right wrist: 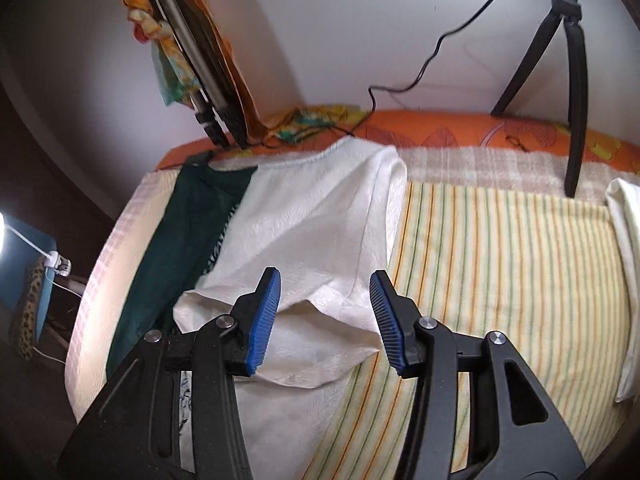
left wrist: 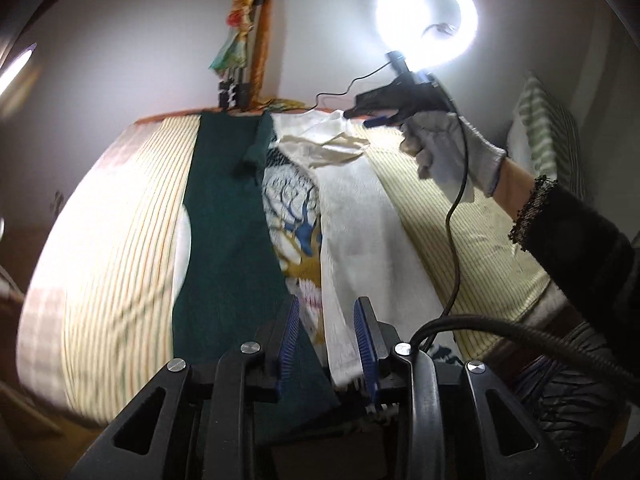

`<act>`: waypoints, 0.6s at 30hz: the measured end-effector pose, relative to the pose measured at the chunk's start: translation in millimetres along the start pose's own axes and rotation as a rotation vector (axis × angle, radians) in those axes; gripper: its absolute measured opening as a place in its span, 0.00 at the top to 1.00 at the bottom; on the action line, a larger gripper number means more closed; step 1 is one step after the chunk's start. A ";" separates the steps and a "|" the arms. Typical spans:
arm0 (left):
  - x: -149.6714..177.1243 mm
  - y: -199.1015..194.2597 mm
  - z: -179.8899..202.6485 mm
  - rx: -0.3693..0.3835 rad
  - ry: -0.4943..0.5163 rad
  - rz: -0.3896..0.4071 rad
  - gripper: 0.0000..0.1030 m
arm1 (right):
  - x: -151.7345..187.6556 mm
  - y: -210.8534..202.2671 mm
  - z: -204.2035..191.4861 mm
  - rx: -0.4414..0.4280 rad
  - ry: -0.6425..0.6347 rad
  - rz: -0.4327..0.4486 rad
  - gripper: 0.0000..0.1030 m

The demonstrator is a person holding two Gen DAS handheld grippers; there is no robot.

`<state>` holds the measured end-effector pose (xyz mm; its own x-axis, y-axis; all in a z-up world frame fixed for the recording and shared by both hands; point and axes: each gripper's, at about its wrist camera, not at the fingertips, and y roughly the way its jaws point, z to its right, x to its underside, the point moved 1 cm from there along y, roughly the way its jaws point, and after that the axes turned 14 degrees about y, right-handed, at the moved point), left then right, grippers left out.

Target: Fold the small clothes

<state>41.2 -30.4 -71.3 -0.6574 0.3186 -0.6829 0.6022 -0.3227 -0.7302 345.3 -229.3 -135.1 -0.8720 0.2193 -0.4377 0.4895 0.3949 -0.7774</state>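
A small garment lies along the striped bed: a dark green part (left wrist: pixel 228 232) on the left, a white textured part (left wrist: pixel 360 240) on the right, a blue and gold tree print (left wrist: pixel 298 224) between them. My left gripper (left wrist: pixel 326 332) is open, its blue pads on either side of the garment's near edge. My right gripper (left wrist: pixel 356 114) hangs in a gloved hand over the garment's far end, where a white flap is folded over. In the right wrist view the right gripper (right wrist: pixel 324 312) is open above the folded white cloth (right wrist: pixel 316 224), beside the green part (right wrist: pixel 180 232).
A bright ring light (left wrist: pixel 426 26) on a stand (right wrist: pixel 572 92) stands at the bed's far right, its cable (left wrist: pixel 456 208) trailing over the bed. A folded tripod with colourful cloth (right wrist: pixel 192 64) leans on the wall. A striped pillow (left wrist: pixel 544 136) lies at the right. Striped sheet (right wrist: pixel 500 260) covers the bed.
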 end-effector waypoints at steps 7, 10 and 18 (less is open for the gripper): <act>-14.1 20.7 -4.7 0.038 -0.012 0.008 0.73 | 0.9 28.6 -7.0 0.072 0.004 -0.066 0.59; -14.1 23.8 -7.4 0.053 -0.021 -0.003 0.73 | 1.0 39.6 -3.2 0.117 0.014 -0.095 0.76; -13.5 7.9 -22.4 0.063 -0.054 0.026 0.73 | -11.1 24.0 -21.8 0.062 0.013 -0.078 0.94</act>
<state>65.0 -17.3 -68.3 -0.6665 0.2616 -0.6981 0.5906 -0.3862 -0.7085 366.7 -202.8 -139.1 -0.9071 0.2017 -0.3693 0.4192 0.3553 -0.8355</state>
